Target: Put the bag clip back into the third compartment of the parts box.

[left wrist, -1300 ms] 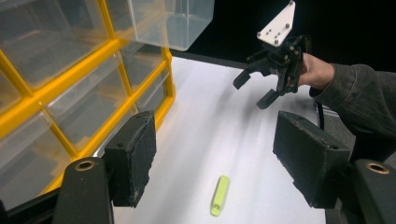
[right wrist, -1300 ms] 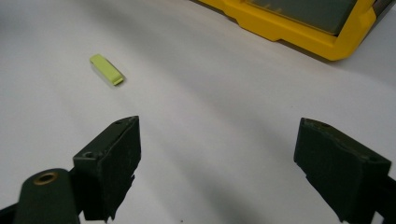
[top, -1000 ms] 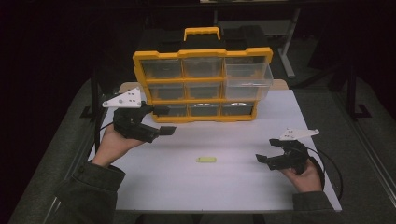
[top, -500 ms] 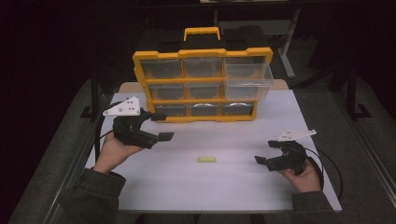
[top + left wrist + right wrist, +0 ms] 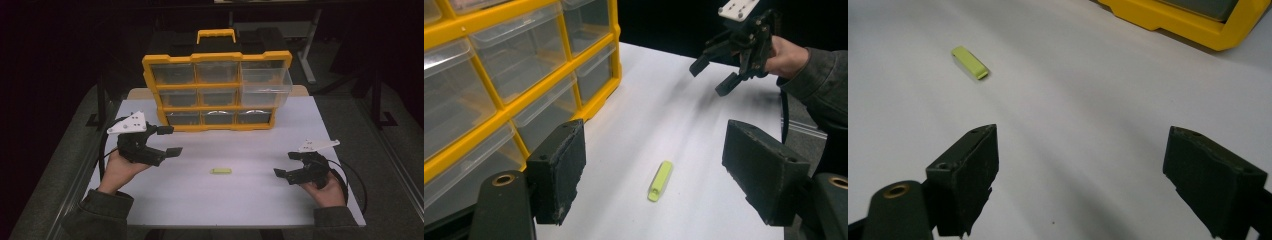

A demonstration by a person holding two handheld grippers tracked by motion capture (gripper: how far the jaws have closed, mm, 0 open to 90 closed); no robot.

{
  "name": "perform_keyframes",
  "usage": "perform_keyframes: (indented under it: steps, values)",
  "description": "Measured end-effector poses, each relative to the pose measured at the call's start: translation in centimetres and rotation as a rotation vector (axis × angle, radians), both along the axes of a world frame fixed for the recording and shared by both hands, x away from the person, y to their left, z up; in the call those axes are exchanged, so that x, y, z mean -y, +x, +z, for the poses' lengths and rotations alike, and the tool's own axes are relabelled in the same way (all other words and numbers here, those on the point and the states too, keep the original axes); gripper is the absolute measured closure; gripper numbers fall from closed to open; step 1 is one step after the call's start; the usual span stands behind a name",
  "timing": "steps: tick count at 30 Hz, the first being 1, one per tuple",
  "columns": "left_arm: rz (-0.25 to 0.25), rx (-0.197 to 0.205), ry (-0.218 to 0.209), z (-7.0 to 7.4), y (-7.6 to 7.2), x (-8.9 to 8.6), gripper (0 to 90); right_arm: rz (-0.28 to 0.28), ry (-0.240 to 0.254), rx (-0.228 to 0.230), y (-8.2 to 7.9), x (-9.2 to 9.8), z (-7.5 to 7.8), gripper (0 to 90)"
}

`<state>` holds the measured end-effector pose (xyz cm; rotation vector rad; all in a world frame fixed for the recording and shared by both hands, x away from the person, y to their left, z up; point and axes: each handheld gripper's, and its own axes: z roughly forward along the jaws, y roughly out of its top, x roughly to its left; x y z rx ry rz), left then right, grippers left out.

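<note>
Left claw [image 5: 169, 139], centre left of the high view, sits lower than before, its jaws just widened and empty. Right claw [image 5: 287, 164], lower right, unmoved, gapes wide. Green stick [image 5: 220, 171] lies on the bench [image 5: 250, 205] between them, below the yellow organizer [image 5: 217, 90].

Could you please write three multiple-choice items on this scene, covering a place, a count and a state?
1. Where does the green stick lie?
A. in a drawer
B. on the white table between the two grippers
C. in the right gripper

2. How many drawer rows does the yellow organizer show?
A. two
B. three
C. five

3. How is the top right drawer?
A. pulled out
B. pushed flush
C. lying on the table

Answers:
1 B, it lies flat on the bare surface, untouched by the left gripper or the right one.
2 B, three rows show in the high view.
3 A, it juts forward of the frame.
</note>
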<state>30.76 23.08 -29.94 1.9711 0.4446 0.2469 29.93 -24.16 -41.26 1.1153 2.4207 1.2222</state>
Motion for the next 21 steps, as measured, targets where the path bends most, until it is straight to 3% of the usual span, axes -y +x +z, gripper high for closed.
perform_keyframes:
  steps: [11,13,17,21]
  values:
    - [0.034,-0.01,0.019,-2.1,-0.2,-0.3,23.7,0.012,0.015,-0.01,0.2,0.1,-0.1,13.6]
    - [0.038,-0.025,0.015,-2.6,-0.3,-0.3,23.9,0.01,0.025,-0.037,0.2,0.0,0.0,13.6]
    - [0.047,-0.04,0.03,-3.7,-0.5,-0.3,24.0,0.029,0.023,-0.022,0.4,-0.3,0.1,13.6]
    - [0.058,-0.059,0.019,-4.7,-0.7,-0.4,23.9,0.05,0.026,-0.055,0.5,-0.7,0.5,13.7]
